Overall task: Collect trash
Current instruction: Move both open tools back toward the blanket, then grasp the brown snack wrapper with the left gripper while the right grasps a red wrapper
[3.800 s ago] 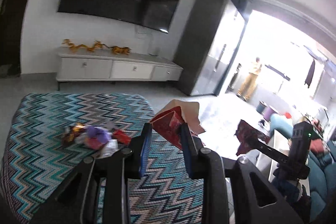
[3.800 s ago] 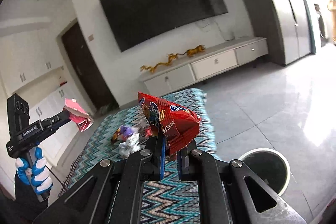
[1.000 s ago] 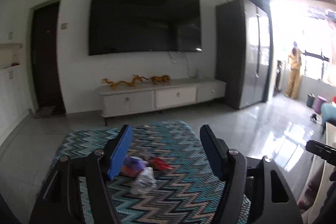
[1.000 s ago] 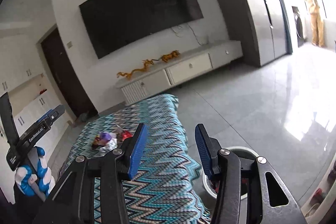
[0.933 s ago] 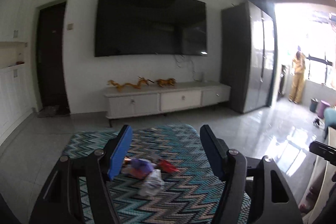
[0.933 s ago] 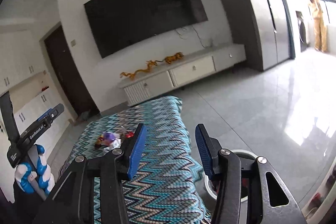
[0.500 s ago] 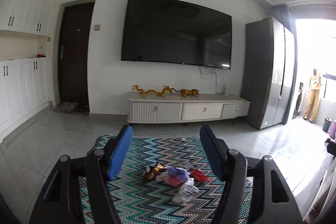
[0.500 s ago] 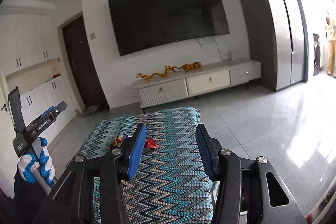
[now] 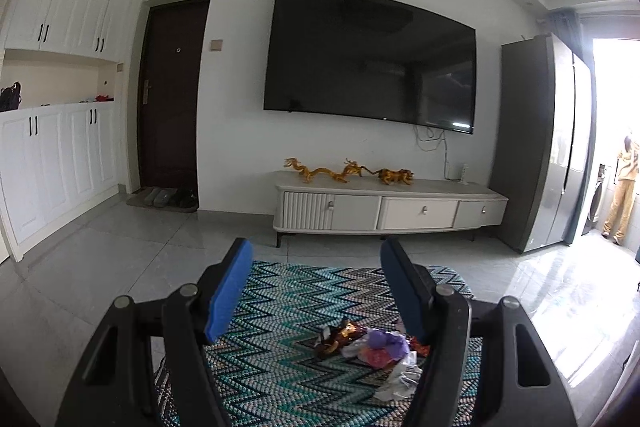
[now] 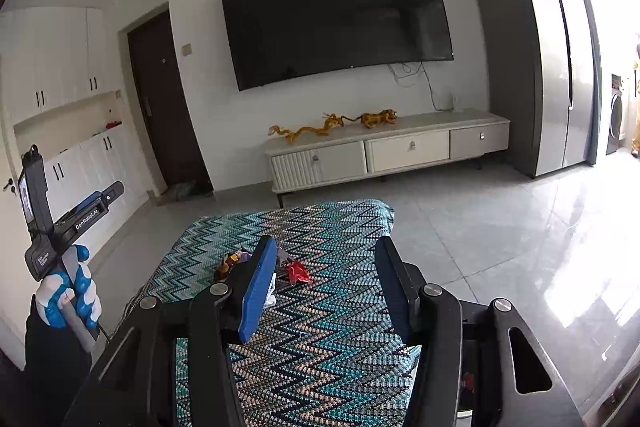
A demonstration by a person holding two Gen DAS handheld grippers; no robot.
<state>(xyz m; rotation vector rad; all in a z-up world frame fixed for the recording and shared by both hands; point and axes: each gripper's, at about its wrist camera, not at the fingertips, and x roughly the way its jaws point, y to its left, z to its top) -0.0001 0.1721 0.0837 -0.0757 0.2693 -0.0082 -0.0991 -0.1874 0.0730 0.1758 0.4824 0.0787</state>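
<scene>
Both tools hang above the near end of the zigzag-patterned surface (image 10: 320,327), the left tool (image 9: 316,291) and the right tool (image 10: 326,275) each spread wide with nothing between the blue pads. Ahead and below lies the trash pile (image 9: 372,347), low and right of the left tool's gap but left of the right tool's, behind its left finger; I'd judge neither clearly nearer. It is a loose, crumpled heap: gold-brown foil, purple and pink wrappers, a red scrap (image 10: 298,271) and clear plastic.
</scene>
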